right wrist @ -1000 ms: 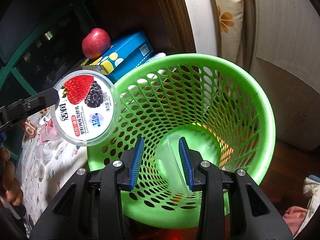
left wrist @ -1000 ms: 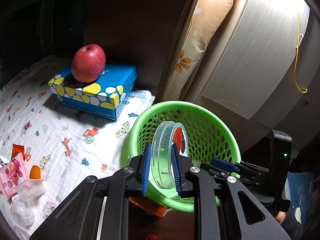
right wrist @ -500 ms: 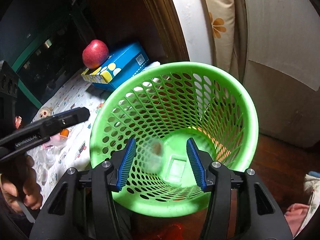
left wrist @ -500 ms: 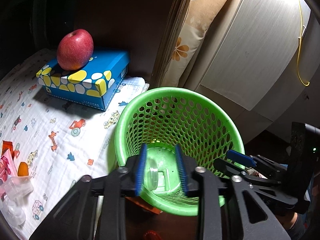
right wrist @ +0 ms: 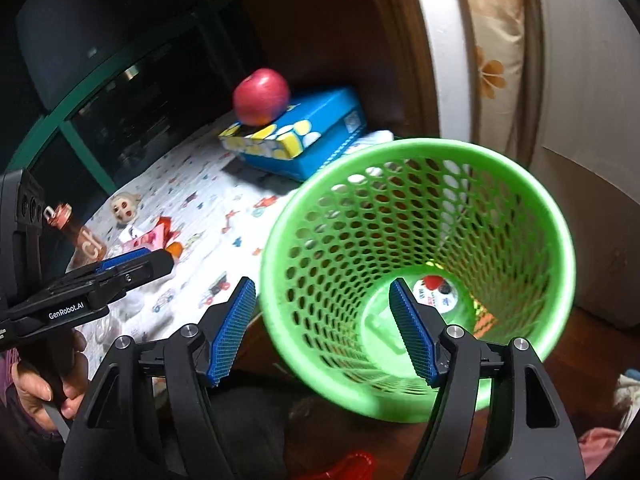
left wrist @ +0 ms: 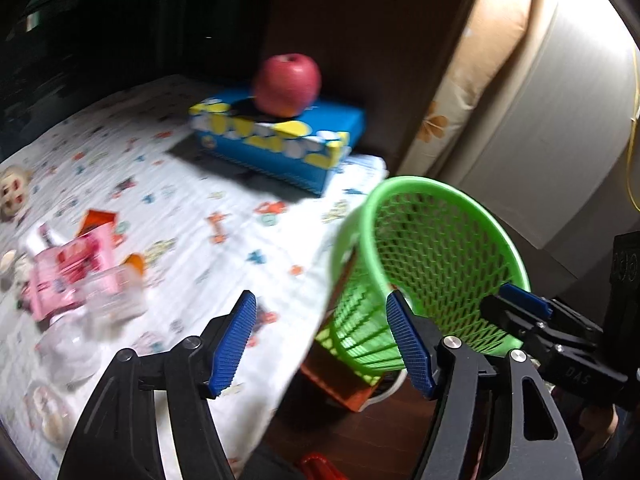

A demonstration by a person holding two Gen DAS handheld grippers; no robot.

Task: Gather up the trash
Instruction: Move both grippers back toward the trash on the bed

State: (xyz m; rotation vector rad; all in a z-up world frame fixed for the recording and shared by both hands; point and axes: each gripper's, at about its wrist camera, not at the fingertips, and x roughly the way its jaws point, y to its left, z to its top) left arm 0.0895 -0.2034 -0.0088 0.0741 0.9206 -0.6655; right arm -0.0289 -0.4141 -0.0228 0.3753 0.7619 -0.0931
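Observation:
The green mesh basket [left wrist: 420, 186] [right wrist: 320, 240] stands on the floor by the table's edge. At its bottom lie a round yogurt lid [right wrist: 434, 292] with a berry print and a clear plastic cup [right wrist: 380, 320]. My left gripper [left wrist: 320, 320] [right wrist: 136, 264] hangs over the table edge left of the basket, its jaws opening with nothing between them. My right gripper [right wrist: 322, 300] [left wrist: 516, 308] is above the basket's near rim, jaws opening, also empty. On the cloth lie a pink wrapper [left wrist: 68, 272], a clear cup [left wrist: 116, 292] and other clear plastic pieces, blurred.
A red apple [left wrist: 287, 84] sits on a blue tissue box [left wrist: 280, 140] at the back of the printed tablecloth. A small doll head [right wrist: 126, 208] and a bottle [right wrist: 80, 236] are at the left. A hand [right wrist: 40, 392] holds the left gripper. A pale cabinet stands behind the basket.
The left gripper let go of the yogurt lid and the right let go of the clear cup; both dropped into the basket. Both jaws opened. The left gripper swung left toward the table.

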